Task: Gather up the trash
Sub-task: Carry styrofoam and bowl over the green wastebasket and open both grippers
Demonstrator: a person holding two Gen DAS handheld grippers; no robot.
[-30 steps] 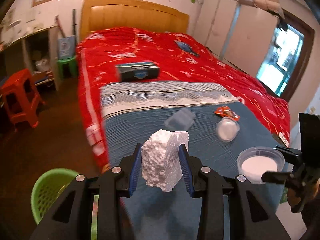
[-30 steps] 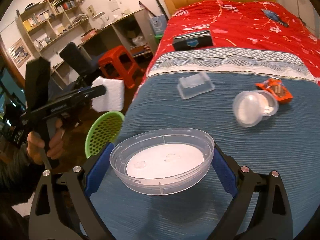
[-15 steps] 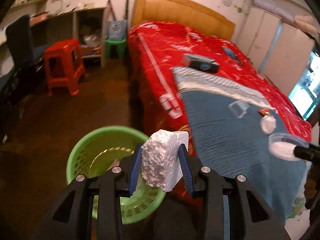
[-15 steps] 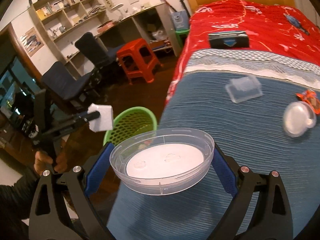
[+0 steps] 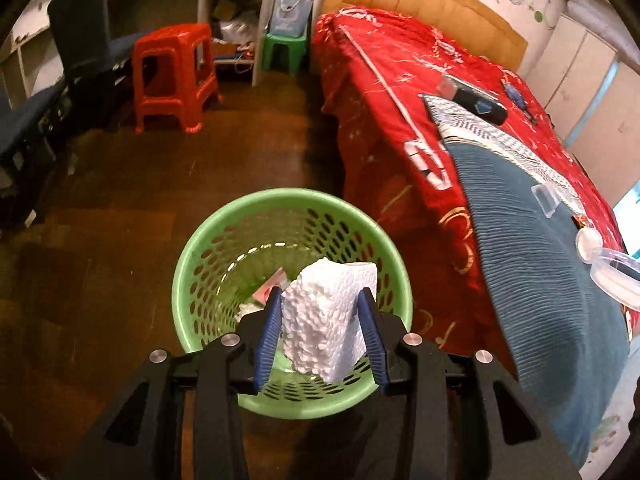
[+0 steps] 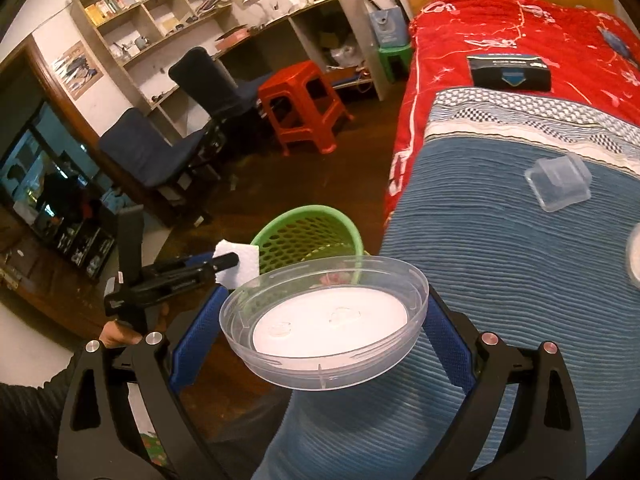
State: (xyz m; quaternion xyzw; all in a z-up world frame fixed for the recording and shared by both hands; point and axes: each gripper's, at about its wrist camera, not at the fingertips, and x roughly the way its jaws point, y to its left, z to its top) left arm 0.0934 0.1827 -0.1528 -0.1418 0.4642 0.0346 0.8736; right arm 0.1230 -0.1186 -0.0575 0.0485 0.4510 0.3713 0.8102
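My left gripper is shut on a white foam block and points down over the mouth of a green mesh basket on the floor. A few scraps lie in the basket's bottom. The right wrist view shows the foam block just left of the basket rim, in the left gripper that a hand holds. My right gripper is shut on a round clear plastic bowl at the bed's edge, near the basket.
On the blue blanket lie a small clear plastic box, a round clear lid and an orange wrapper. A black box rests on the red cover. A red stool and dark chairs stand on the brown floor.
The left gripper swung off the bed and sank over the green basket with the foam block. The right gripper carried the bowl left toward the bed's edge and the basket.
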